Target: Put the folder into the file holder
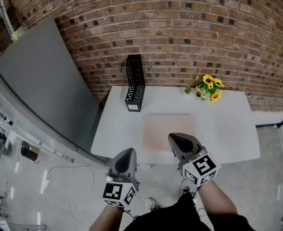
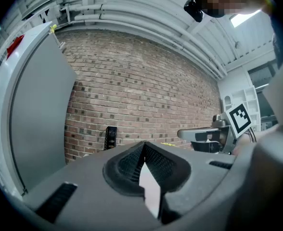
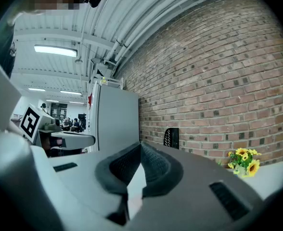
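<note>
- A big gray board (image 1: 40, 81) leans across the left side of the head view, next to the brick wall (image 1: 189, 28).
- The black mesh file holder (image 1: 135, 83) stands upright on the upper left part of the white table (image 1: 228, 129), close to the wall.
- The left gripper (image 1: 126, 154) is at the bottom of the head view, left of the middle and just below the table's near edge. In its own view the left claw is closed, tips together, with nothing in it.
- The folder (image 1: 166, 129) lies flat in the middle of the table (it is a pale pink, hard to spot on the white top). It sits to the lower right of the file holder and does not touch it.
- The right gripper (image 1: 176, 140) is over the folder's near edge in the head view. Its claw is closed too, and it holds nothing.
- Yellow flowers (image 1: 209, 87) stand at the upper right of the table, by the wall.
</note>
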`<state>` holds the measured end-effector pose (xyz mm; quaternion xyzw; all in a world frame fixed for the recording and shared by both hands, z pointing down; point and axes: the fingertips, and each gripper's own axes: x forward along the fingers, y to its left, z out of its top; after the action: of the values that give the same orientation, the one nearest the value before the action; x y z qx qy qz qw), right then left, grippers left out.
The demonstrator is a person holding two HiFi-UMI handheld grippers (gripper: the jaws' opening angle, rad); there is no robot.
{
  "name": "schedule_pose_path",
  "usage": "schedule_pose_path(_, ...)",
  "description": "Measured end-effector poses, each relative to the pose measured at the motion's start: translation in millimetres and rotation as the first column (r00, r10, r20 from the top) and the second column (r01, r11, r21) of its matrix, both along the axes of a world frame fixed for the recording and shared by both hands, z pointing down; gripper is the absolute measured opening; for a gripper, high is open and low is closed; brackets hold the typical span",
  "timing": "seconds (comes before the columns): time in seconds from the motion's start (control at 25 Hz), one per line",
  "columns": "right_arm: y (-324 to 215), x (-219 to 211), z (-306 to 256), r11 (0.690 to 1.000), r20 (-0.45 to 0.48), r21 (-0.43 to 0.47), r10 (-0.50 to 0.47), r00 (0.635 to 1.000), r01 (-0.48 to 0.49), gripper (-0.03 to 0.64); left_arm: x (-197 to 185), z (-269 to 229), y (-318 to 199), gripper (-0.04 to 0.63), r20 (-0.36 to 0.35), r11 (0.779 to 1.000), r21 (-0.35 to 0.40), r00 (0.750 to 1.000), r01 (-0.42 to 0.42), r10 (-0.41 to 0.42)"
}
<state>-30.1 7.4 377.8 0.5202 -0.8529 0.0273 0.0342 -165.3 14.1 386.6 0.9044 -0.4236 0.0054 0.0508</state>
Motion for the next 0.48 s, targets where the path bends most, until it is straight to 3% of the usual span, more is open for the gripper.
schedule_pose_path(0.48,-3.5,0.9,-6.7,1.000,0.033,0.011,-0.019,0.999,0.019,0.003,0.0,-2.3,-4.4,0.006,-0.001,1.000,0.008,1.000,0.018,-0.018)
